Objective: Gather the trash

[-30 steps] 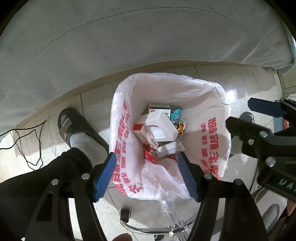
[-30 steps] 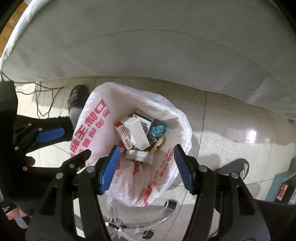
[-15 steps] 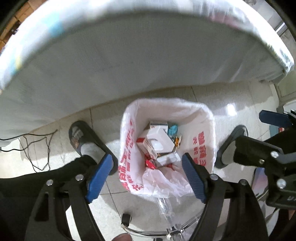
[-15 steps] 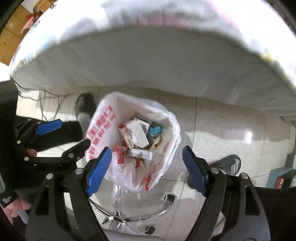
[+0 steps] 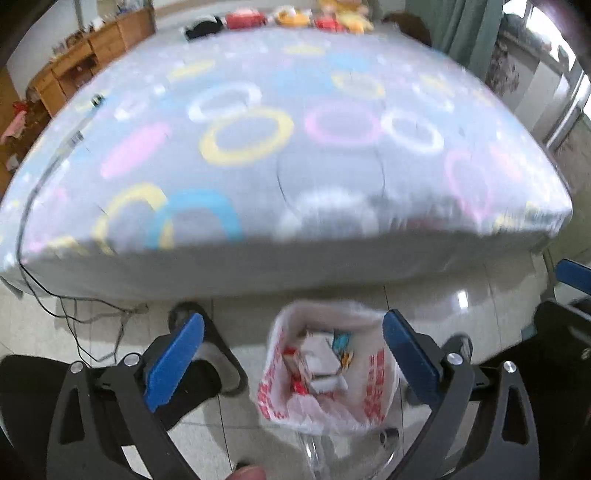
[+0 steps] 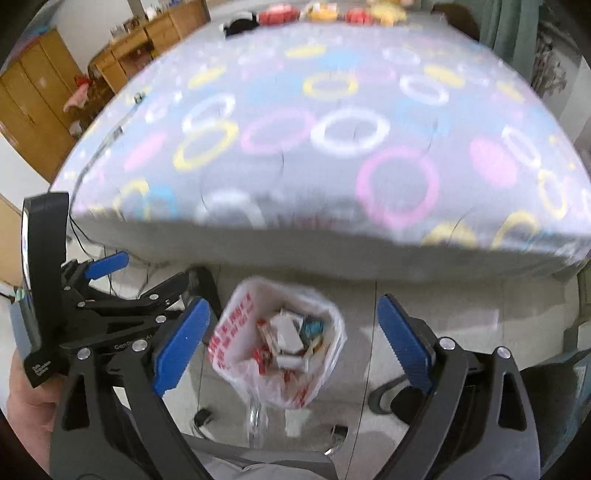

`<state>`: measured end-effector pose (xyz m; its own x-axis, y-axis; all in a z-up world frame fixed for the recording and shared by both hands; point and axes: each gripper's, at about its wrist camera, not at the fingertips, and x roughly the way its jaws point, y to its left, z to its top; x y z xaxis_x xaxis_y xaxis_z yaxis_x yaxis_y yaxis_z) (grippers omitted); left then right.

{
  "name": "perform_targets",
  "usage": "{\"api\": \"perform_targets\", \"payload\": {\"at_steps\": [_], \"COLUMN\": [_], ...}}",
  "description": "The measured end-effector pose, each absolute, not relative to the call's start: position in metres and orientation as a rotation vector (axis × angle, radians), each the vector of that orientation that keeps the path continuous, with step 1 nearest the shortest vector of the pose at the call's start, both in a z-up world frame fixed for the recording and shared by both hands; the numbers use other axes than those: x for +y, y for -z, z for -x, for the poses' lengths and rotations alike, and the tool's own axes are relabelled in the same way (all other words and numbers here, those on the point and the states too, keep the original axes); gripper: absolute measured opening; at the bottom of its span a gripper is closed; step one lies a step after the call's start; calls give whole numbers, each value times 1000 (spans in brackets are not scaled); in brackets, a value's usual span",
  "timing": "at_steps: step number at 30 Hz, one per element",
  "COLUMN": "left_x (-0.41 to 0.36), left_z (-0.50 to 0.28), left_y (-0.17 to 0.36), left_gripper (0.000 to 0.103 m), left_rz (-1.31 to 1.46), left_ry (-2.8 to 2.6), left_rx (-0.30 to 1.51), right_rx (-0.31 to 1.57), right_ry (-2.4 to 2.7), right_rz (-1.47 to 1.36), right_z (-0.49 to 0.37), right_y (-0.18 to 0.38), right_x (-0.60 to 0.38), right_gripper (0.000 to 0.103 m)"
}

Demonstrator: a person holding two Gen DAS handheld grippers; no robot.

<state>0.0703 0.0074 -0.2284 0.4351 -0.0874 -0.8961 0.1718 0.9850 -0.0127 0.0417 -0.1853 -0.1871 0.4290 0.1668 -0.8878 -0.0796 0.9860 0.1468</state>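
A white plastic bag with red print (image 5: 376, 384) stands open on the floor below the bed, also in the right wrist view (image 6: 236, 332). Several small boxes and wrappers (image 5: 321, 362) lie inside it (image 6: 291, 339). My left gripper (image 5: 291, 362) is open and empty, raised above the bag. My right gripper (image 6: 291, 343) is open and empty, also above the bag. The left gripper's body shows at the left of the right wrist view (image 6: 103, 295). Blurred pale items (image 5: 328, 214) lie near the bed's front edge.
A bed with a grey sheet printed with coloured rings (image 5: 288, 140) fills the upper view. Stuffed toys (image 5: 332, 14) sit at its far end. Wooden cabinets (image 6: 44, 99) stand at the left. Cables (image 5: 74, 314) lie on the tiled floor. Slippered feet (image 5: 207, 354) flank the bag.
Both grippers have risen and tilted up away from the bag. The bed top has come into view and the bag looks smaller. Both stay open.
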Motion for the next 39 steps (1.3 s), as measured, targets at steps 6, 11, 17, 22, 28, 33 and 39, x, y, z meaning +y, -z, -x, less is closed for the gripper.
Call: {"api": "perform_targets", "payload": {"at_steps": [6, 11, 17, 22, 28, 33, 39], "left_x": [19, 26, 32, 35, 42, 47, 52], "left_z": [-71, -67, -62, -59, -51, -48, -47], "left_y": [169, 131, 97, 76, 55, 45, 37], "left_gripper": [95, 95, 95, 95, 95, 95, 95], "left_rz": [-79, -61, -58, -54, -56, -50, -50], "left_ry": [123, 93, 60, 48, 14, 0, -15], "left_rx": [979, 912, 846, 805, 753, 732, 717], "right_rx": [989, 914, 807, 742, 686, 670, 655], "right_ry": [-133, -131, -126, -84, -34, -31, -31], "right_rz": [-80, -68, -96, -93, -50, -39, -36], "right_z": [-38, -36, -32, -29, -22, -21, -20], "right_y": [127, 95, 58, 37, 25, 21, 15], "right_x": [-194, -194, -195, -199, -200, -197, -196], "right_gripper": [94, 94, 94, 95, 95, 95, 95]}}
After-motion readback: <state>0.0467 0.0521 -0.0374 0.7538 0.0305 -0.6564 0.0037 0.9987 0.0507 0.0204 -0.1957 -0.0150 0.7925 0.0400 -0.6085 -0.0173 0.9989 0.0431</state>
